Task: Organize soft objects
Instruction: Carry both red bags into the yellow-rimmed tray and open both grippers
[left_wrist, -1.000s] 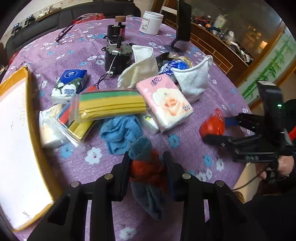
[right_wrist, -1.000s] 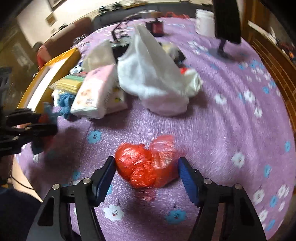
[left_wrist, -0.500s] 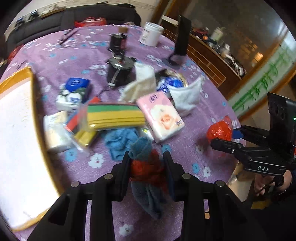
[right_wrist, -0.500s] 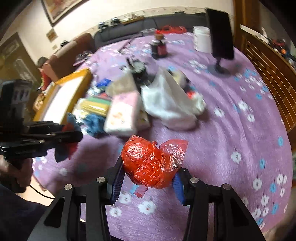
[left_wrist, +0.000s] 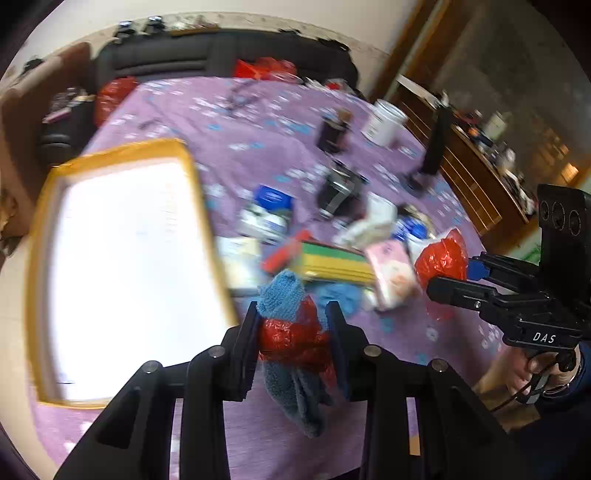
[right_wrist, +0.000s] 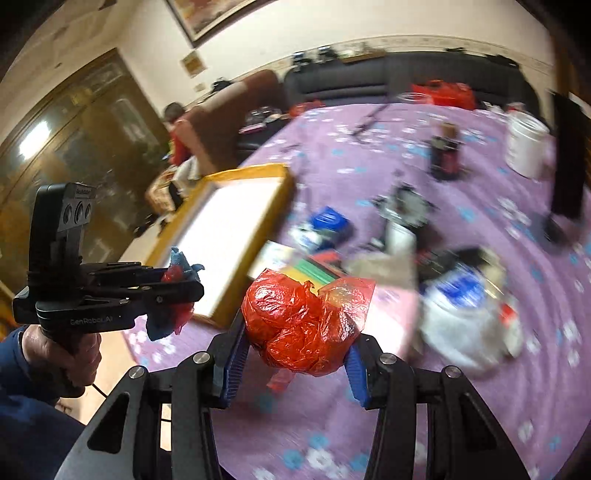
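Fig. Two hand-held tongs over the near edge of the table (left_wrist: 258, 122), both loaded, seen from each wrist cam.

Nearest, L: left tongs (left_wrist: 293, 334) pinch a blue cloth (left_wrist: 282, 295) w/ a red plastic scrap (left_wrist: 291, 338) bunched against it; the cloth sticks up above the pads and hangs in a long tail below. R: right tongs (right_wrist: 295, 360) pinch a crumpled red plastic bag (right_wrist: 303, 325), bulging well above the pads, a loose flap at its upper right.

Risk: both loads are slack and slippery, so either may slide out. Likely causes: the thin film gives way under the pads; the cloth's hanging tail snags on the clutter or drags the bundle down; a fast swing adds to both.

Mid: yellow-rimmed tray (left_wrist: 192, 173), white inside, at the table's left edge, just beyond the left tongs; probably the drop spot. Toward the middle, a pile: pink tissue pack (left_wrist: 391, 271), green-yellow sponge pack (left_wrist: 336, 260), second blue cloth (left_wrist: 340, 295).

Far: white jar (left_wrist: 384, 123) nr the far right edge; dark sofa (left_wrist: 221, 59) behind.
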